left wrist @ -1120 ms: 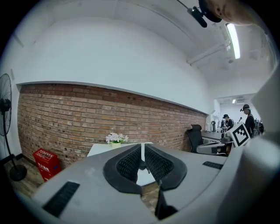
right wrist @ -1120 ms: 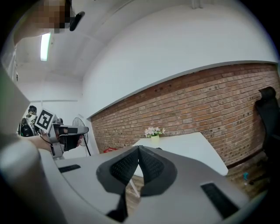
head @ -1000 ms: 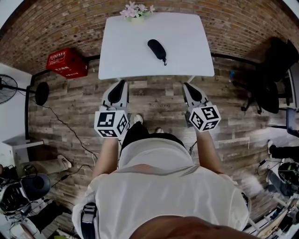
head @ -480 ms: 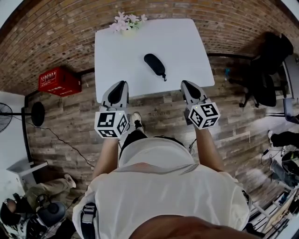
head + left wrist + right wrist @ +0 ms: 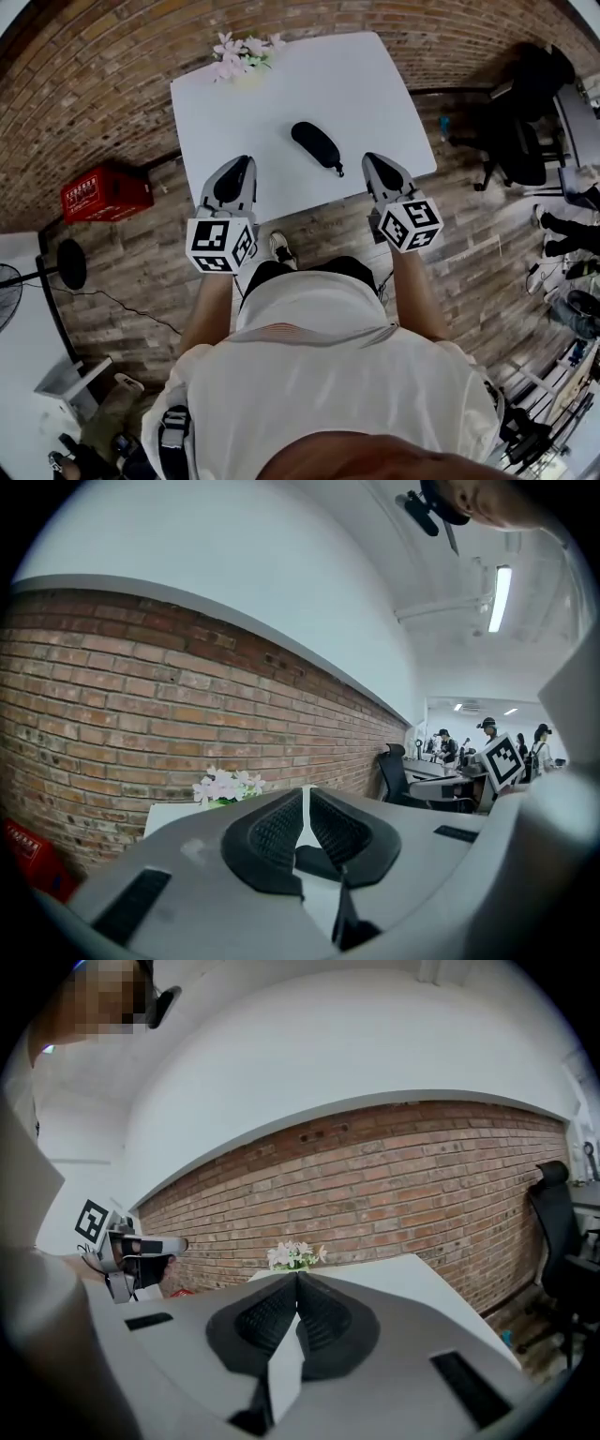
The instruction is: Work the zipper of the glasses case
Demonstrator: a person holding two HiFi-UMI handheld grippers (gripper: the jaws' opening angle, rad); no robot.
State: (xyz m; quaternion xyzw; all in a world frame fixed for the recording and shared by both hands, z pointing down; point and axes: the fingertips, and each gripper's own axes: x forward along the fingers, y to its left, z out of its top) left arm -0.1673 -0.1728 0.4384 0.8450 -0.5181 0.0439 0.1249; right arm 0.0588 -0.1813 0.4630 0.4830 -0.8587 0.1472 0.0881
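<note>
Head view shows a black oval glasses case (image 5: 315, 144) upper centre on a white table (image 5: 281, 94), with the left gripper (image 5: 241, 165) and right gripper (image 5: 370, 161) just below, both closed and empty.

Both forearms reach forward side by side. The left gripper (image 5: 233, 180) and right gripper (image 5: 380, 174) are held level, well apart, jaws closed together with nothing between them.

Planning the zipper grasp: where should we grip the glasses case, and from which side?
Probably pinch the small pull sticking out of the glasses case's near end, coming from the right gripper's side; it points that way. The left gripper could pin the long body from above.
</note>
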